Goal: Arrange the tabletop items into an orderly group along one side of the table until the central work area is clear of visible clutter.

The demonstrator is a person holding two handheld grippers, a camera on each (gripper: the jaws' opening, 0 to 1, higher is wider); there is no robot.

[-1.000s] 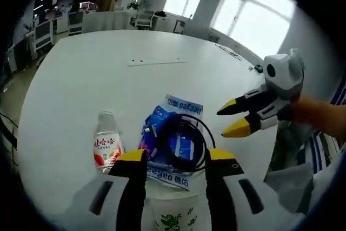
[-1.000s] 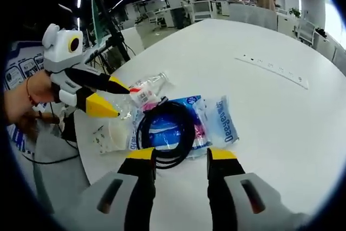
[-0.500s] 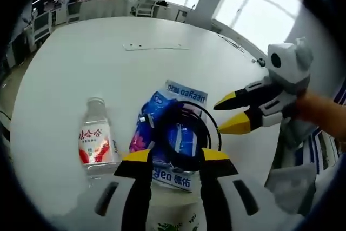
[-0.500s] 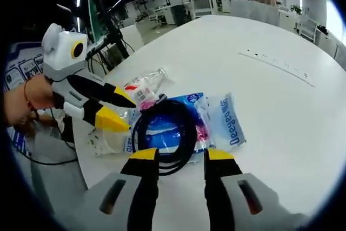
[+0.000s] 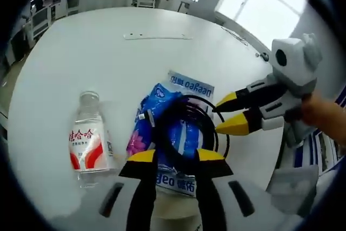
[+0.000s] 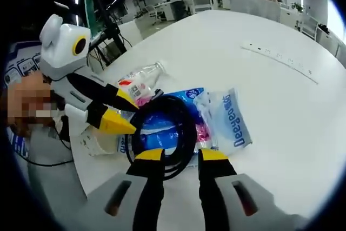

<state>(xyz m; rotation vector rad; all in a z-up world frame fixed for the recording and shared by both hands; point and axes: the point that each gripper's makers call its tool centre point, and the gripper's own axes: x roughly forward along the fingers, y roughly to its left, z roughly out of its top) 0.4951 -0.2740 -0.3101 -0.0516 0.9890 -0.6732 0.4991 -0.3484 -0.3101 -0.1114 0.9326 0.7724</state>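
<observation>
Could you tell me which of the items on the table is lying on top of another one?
The black cable coil lies on top of the blue packet. The water bottle lies on its side directly on the table, beside the packet.

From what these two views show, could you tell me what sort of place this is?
Probably an open-plan office: a big white table with an inset socket strip, desks and chairs under ceiling strip lights, and large windows.

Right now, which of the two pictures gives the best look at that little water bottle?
The left gripper view: the water bottle lies there in full, cap to base, red label readable, on the white table. In the right gripper view the bottle is farther off and partly hidden behind the left claw.
</observation>
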